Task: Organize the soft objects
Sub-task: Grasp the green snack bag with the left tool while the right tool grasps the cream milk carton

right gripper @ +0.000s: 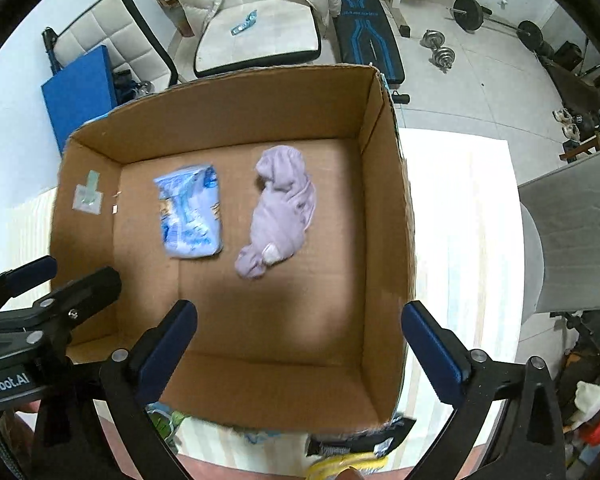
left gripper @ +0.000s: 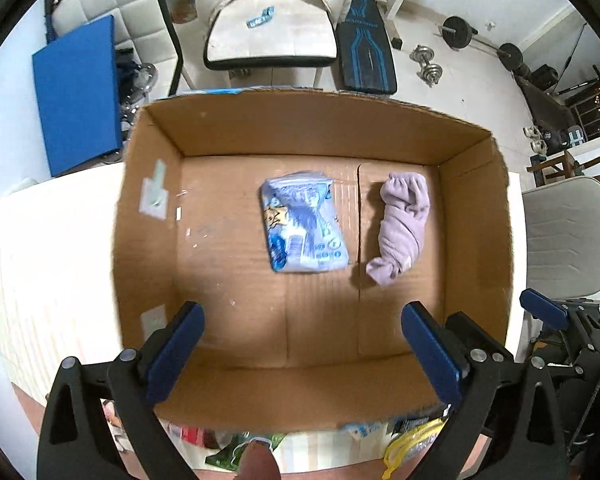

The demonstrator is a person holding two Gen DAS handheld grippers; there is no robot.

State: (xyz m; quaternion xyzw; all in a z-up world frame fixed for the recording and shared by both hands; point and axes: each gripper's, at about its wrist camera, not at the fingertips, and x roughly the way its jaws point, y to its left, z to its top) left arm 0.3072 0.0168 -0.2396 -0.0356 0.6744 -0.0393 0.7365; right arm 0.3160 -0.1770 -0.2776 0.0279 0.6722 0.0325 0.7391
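Note:
An open cardboard box (left gripper: 148,240) (right gripper: 384,208) sits on a white table. On its floor lie a blue soft pack (left gripper: 303,227) (right gripper: 190,212) and, to its right, a rolled lilac cloth (left gripper: 402,226) (right gripper: 279,212). My left gripper (left gripper: 302,354) is open and empty above the box's near side. My right gripper (right gripper: 298,350) is open and empty, also above the near side, to the right of the left one, whose body shows in the right wrist view (right gripper: 40,316).
Several small packets (left gripper: 412,440) (right gripper: 348,456) lie on the table in front of the box. A grey chair (left gripper: 568,236) stands at the right. Behind the box are a white seat (left gripper: 268,36), a blue board (left gripper: 78,96) and weights (right gripper: 440,54).

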